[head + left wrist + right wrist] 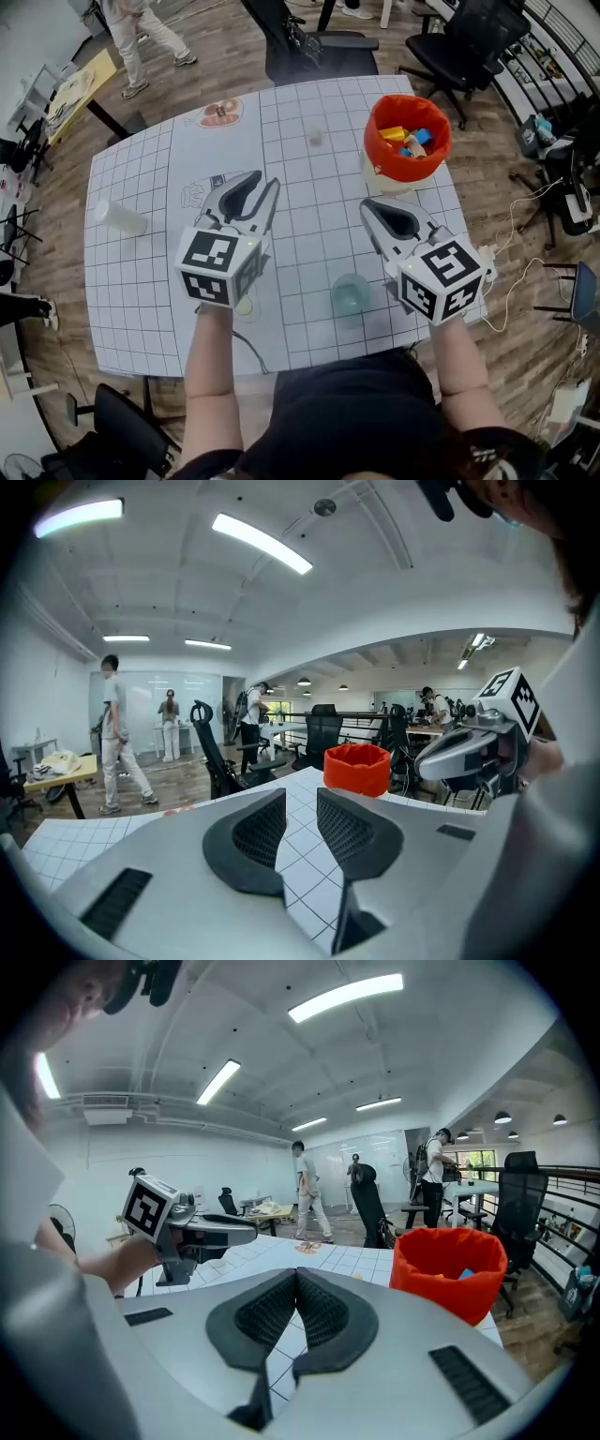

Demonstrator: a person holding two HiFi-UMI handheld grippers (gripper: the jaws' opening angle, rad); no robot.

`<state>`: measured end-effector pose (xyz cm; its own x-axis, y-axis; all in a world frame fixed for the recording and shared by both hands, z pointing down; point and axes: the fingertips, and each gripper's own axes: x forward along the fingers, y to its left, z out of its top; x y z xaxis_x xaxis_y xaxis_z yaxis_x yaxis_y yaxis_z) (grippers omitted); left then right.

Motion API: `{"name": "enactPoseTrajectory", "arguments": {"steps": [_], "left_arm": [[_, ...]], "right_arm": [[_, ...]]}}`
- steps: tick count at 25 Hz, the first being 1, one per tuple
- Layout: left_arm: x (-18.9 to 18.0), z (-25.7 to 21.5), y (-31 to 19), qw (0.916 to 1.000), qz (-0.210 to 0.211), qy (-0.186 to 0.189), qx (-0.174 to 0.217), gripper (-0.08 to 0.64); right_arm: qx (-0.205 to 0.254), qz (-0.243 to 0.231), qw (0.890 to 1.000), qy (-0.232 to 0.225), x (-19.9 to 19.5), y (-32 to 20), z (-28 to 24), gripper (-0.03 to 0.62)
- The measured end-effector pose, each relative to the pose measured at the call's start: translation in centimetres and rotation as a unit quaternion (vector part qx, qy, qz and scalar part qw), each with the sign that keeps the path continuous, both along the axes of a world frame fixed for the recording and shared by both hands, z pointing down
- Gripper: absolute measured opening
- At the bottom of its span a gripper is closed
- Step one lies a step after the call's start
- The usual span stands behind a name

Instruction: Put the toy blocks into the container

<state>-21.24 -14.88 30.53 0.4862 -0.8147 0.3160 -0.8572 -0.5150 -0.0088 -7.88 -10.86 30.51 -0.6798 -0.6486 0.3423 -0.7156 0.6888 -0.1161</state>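
Observation:
A red-orange container (386,159) stands at the table's far right and holds several toy blocks (410,138) in yellow, blue and orange. It also shows in the left gripper view as the container (356,768) and in the right gripper view as the container (448,1269). My left gripper (260,192) hovers over the table's middle, left of the container; its jaws stand apart with only table grid between them (300,803). My right gripper (368,204) hangs just in front of the container, its ribbed pads touching at the tips (295,1274) and empty.
A pale blue cup (350,293) stands near the table's front edge between my hands. A white cup (120,217) lies at the left, and a small clear cup (316,137) is at the back. Office chairs (319,47) ring the far side. Cables (525,211) trail on the right.

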Motion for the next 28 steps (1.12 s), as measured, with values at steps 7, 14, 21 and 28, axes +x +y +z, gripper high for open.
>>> {"name": "enactPoseTrajectory", "arguments": {"steps": [7,14,21,28], "left_arm": [[1.3,0.6,-4.4,0.9999,0.001,-0.011,-0.009,0.115],[4.2,3.8,-9.9,0.9996,0.017,-0.010,-0.022,0.123],[5.9,9.8,-14.8,0.9979,0.017,-0.017,-0.060,0.152],[6.7,15.3,-18.6,0.9957,-0.001,-0.008,-0.093,0.169]], "right_arm": [[-0.003,-0.008,1.000,-0.001,0.0,-3.8,1.3,0.015],[-0.031,-0.020,0.999,0.014,-0.3,-6.0,5.8,0.015],[-0.078,-0.017,0.997,0.012,0.1,-7.8,10.5,0.015],[-0.106,-0.012,0.994,0.021,0.4,-9.7,14.5,0.015]]}}
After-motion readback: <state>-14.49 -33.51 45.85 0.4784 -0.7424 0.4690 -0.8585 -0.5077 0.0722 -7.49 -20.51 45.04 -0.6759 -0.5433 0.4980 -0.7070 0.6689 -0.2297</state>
